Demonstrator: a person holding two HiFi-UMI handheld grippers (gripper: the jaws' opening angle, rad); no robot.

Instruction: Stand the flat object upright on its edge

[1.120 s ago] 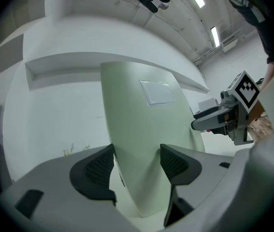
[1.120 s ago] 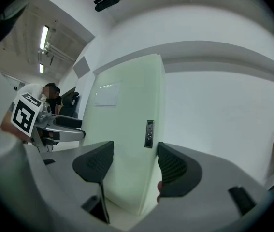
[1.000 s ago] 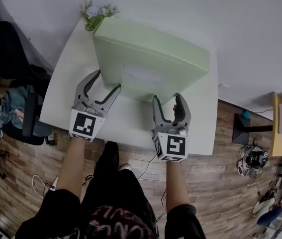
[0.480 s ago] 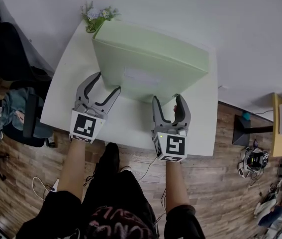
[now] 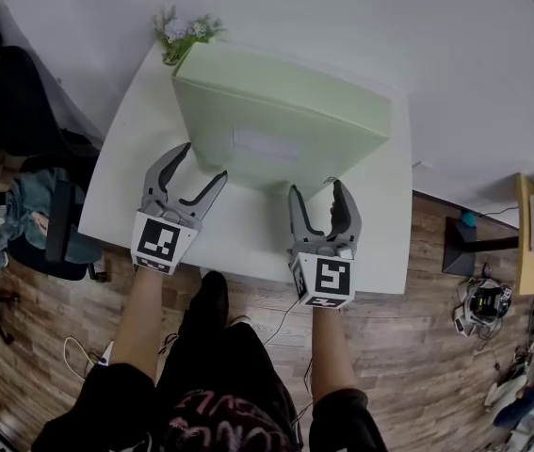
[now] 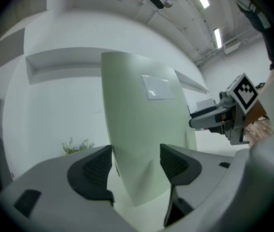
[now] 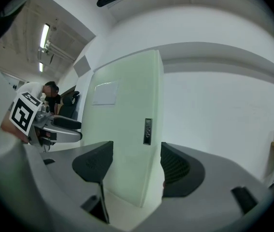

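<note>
panel: pale green slab [image 5: 281, 121] up on its long edge on the tabletop [image 5: 130, 158], towards the far side, near a plant [image 5: 184, 28]; whether quite plumb, cannot tell.
left tongs: [image 5: 202, 161] wide open, holding nothing; the panel's lower left corner lines up with the gap, with no pad contact visible.
right tongs: [image 5: 316, 187] likewise open and empty, set at the other lower corner.
step: judged as steadying the panel and letting go.
how: keep both tongs open astride the corners until any wobble dies, then draw straight back together without brushing the faces.
risk: a tall, thin panel may topple from one sideways nudge.
</note>
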